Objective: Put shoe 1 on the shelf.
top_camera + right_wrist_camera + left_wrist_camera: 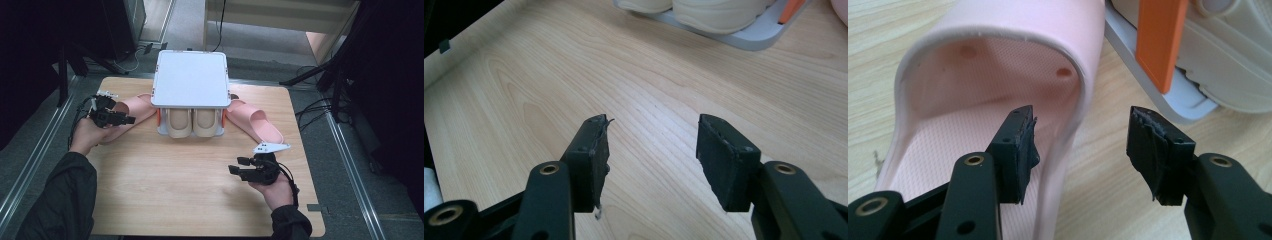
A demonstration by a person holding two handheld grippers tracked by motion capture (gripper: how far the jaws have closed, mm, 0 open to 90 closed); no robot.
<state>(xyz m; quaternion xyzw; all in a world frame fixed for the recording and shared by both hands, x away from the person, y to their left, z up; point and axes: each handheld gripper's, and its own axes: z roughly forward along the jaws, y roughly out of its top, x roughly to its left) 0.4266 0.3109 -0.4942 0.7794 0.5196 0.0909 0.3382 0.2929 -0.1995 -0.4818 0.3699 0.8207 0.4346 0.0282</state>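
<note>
In the high view the right tool was held low over the bare front right part of the wooden table, carried by a hand entering from the bottom edge with the wrist bent so that the jaws pointed leftward across the table. In the right gripper view the right tool was seen with its jaws standing apart, nothing between them, and only wood grain below. Farther along, at the left edge of the table, the left tool was carried by a hand on a dark-sleeved forearm, angled inward, its jaws directed to the right toward the left pink slipper. In the left gripper view the left tool was seen with its jaws apart and straddling the side wall of that slipper, one jaw inside the foot opening and the other outside over the table; the pads were not pressed on the wall. Beyond, a grey shoe rack with orange side clips stood at the table's far middle, a beige pair of shoes being kept beneath its flat top. A second pink slipper lay just right of the rack.
</note>
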